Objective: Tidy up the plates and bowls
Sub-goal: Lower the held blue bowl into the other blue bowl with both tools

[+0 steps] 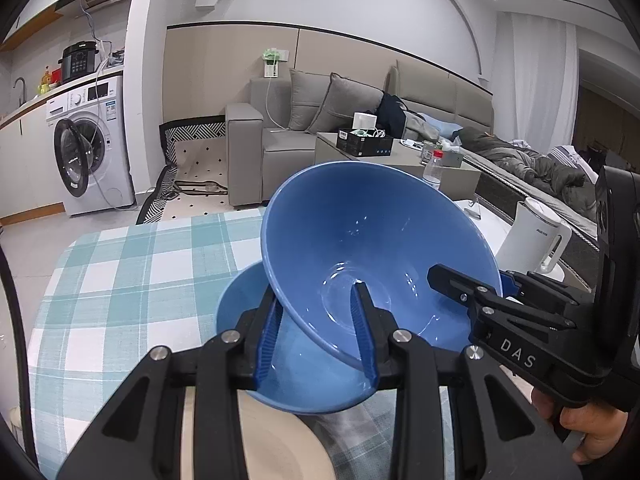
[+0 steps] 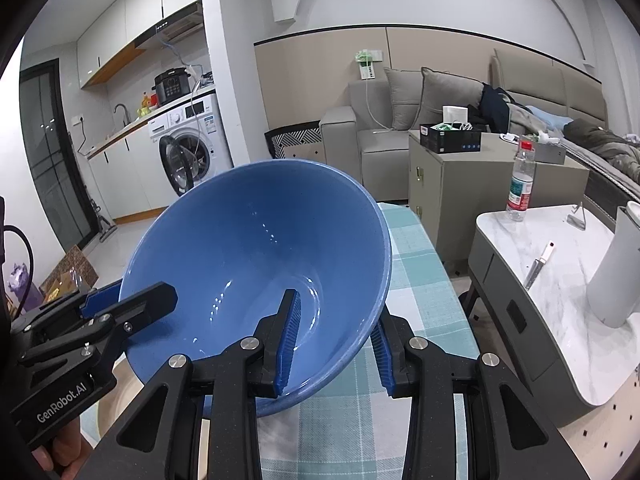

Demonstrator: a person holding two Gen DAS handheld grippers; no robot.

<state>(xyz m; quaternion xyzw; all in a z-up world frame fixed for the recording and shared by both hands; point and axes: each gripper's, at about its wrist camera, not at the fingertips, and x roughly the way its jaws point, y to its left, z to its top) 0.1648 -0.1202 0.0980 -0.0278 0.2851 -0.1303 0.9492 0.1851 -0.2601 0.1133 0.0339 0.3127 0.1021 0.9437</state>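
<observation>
Both grippers, left (image 1: 320,332) & right (image 2: 336,344), clamp opposite rims of empty, glossy blue bowl (image 1: 380,248), tilted above 2nd blue bowl (image 1: 304,380) at 6 o'clock on checked cloth (image 1: 132,272).

Each camera sits just behind its own gripper's fingers, angled down and very near. The left wrist view faces the sofa (image 1: 320,116) from the left; the right wrist view from the right. Both share the blue bowl (image 1: 380,248) (image 2: 256,256), checked tablecloth (image 1: 132,272) (image 2: 416,276) and far washing machine (image 1: 92,148) (image 2: 192,140).
</observation>
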